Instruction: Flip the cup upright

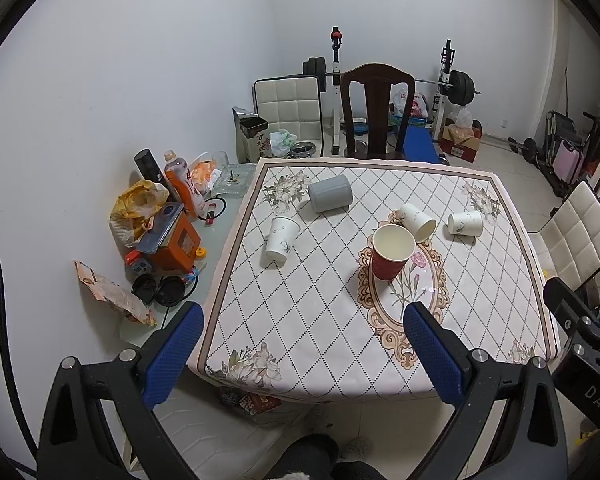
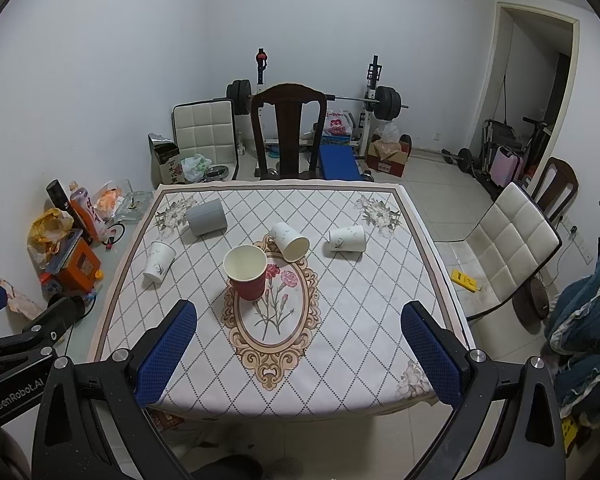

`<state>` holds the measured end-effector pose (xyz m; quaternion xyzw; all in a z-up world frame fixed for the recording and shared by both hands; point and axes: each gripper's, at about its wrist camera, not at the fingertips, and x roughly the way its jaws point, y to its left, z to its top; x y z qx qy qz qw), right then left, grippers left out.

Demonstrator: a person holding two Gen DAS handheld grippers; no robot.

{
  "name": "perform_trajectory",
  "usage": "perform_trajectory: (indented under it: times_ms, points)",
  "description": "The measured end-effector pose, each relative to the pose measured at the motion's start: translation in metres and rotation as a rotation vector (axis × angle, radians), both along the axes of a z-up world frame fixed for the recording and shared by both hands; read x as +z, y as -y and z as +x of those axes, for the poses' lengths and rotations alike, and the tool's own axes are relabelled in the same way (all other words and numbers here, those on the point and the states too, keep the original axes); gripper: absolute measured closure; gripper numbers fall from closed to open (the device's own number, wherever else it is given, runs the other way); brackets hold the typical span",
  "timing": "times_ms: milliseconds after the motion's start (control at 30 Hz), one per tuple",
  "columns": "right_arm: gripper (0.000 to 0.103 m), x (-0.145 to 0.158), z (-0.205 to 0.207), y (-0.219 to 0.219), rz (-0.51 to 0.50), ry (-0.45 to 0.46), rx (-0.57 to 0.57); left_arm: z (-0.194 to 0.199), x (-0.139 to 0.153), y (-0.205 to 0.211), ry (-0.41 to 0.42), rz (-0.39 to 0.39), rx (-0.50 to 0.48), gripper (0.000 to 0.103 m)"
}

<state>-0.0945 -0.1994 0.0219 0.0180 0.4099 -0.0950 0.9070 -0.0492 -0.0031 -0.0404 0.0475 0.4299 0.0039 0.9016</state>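
A red paper cup (image 1: 391, 251) (image 2: 247, 272) stands upright near the middle of the patterned tablecloth (image 1: 324, 320) (image 2: 360, 320). Three white paper cups lie on their sides: one at the left (image 1: 280, 238) (image 2: 158, 261), one just behind the red cup (image 1: 417, 221) (image 2: 289, 240), one at the right (image 1: 465, 223) (image 2: 347, 239). A grey cup (image 1: 330, 198) (image 2: 206, 218) lies on its side at the back left. My left gripper (image 1: 304, 354) and right gripper (image 2: 300, 354) are both open and empty, held above the table's near edge.
A dark wooden chair (image 1: 376, 112) (image 2: 288, 128) stands behind the table. Bottles, bags and an orange box (image 1: 172, 244) (image 2: 78, 264) clutter the table's uncovered left strip. A white padded chair (image 2: 504, 248) stands at the right. Weights and a bench are at the back wall.
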Motion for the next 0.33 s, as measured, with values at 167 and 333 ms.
perform_trajectory:
  times_ms: [167,333]
  points:
    - [0.000,0.0010,0.0007,-0.0019,0.002,0.001,0.005,-0.0002,0.0009,-0.0008,0.001,-0.003,-0.002,0.001]
    - [0.000,0.0018,0.0019,-0.0040,0.004,0.001,0.009,0.0002,0.0034,-0.0031,0.008,-0.004,0.007,0.001]
